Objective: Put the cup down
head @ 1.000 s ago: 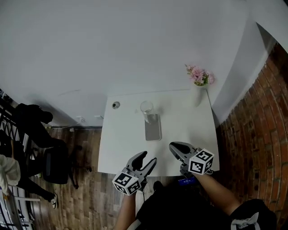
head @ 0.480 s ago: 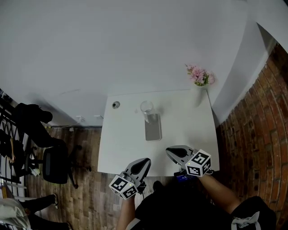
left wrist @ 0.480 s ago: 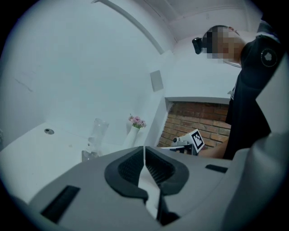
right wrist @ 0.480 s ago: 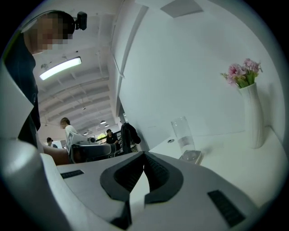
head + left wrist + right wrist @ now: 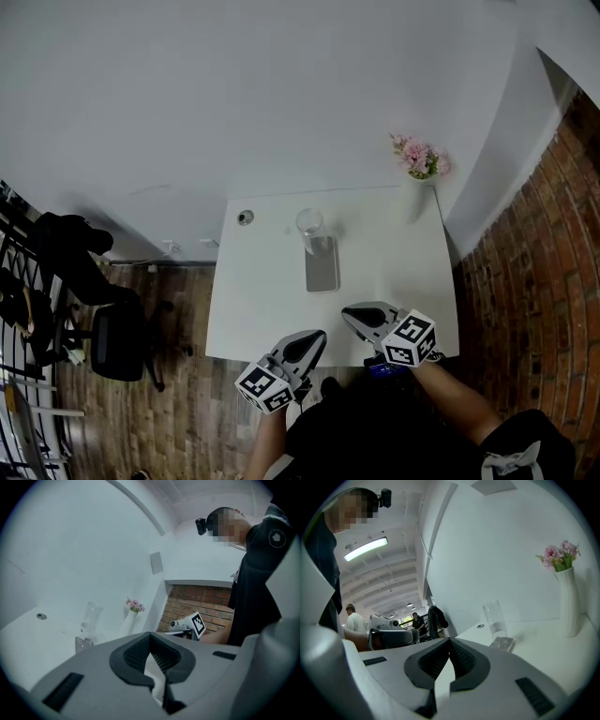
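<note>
A clear glass cup [image 5: 308,225] stands upright on the far end of a flat grey slab [image 5: 321,264] in the middle of the white table [image 5: 262,291]. The cup [image 5: 92,616] [image 5: 494,619] shows far ahead in both gripper views. My left gripper [image 5: 312,342] hovers at the table's near edge, shut, with nothing between its jaws. My right gripper [image 5: 358,316] sits over the near right part of the table, shut and empty too. Both are well short of the cup.
A white vase with pink flowers [image 5: 415,178] stands at the table's far right corner. A small round grommet [image 5: 246,217] lies at the far left. A black chair [image 5: 117,342] is on the wooden floor to the left. Brick wall [image 5: 525,272] runs along the right.
My left gripper's jaws have closed from wide open. Both grippers have drawn back a little toward the near table edge. The cup has not moved.
</note>
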